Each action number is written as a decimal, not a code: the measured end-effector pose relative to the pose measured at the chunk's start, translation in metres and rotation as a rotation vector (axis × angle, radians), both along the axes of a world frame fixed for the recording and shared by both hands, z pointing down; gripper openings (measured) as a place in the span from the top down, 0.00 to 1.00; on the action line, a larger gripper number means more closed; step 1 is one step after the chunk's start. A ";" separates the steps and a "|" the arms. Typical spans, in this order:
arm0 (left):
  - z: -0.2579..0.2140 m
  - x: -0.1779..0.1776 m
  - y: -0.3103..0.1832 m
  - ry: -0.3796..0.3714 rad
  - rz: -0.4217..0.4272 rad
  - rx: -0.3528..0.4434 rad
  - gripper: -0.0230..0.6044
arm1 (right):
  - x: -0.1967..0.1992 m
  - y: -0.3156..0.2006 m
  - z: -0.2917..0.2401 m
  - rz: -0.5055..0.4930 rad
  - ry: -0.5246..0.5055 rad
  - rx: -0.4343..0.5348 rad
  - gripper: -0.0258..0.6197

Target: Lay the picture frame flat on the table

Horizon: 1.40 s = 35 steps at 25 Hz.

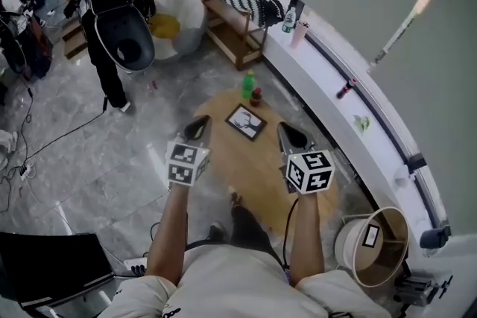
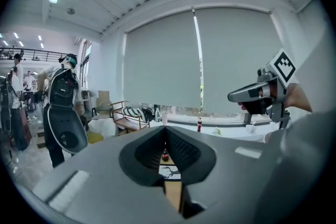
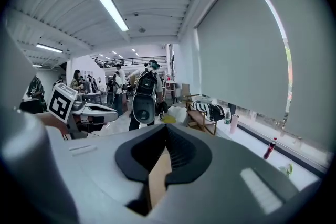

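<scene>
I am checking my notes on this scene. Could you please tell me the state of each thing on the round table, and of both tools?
picture frame: lying flat on the table, picture side up.
green bottle: standing upright.
small red bottle: standing upright.
left tool: shut, holding nothing, above the table.
right tool: shut, holding nothing, above the table.

The near half of the table [image 1: 246, 164] is open wood between my left gripper [image 1: 197, 124] and right gripper [image 1: 293, 133], a clear lane up to the picture frame [image 1: 246, 121], which lies flat toward the far edge. Just past it, at the far edge, a green bottle [image 1: 248, 84] and a small dark bottle [image 1: 256, 96] stand side by side — that side is blocked. A white ledge [image 1: 328, 78] crowds the table's right edge.
</scene>
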State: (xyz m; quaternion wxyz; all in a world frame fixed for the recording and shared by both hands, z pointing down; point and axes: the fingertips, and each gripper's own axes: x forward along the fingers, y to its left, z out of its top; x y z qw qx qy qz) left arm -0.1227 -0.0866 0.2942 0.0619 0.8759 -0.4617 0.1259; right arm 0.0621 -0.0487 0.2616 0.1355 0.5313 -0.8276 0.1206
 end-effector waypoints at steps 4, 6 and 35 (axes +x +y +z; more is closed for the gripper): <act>-0.036 -0.003 0.019 -0.001 0.025 0.069 0.95 | -0.007 0.011 -0.035 -0.015 0.010 0.050 0.96; -0.057 -0.006 0.024 0.003 0.030 0.107 0.95 | -0.011 0.013 -0.055 -0.019 0.010 0.086 0.96; -0.209 -0.011 0.079 -0.014 0.079 0.404 0.95 | -0.059 0.059 -0.186 -0.128 0.056 0.344 0.96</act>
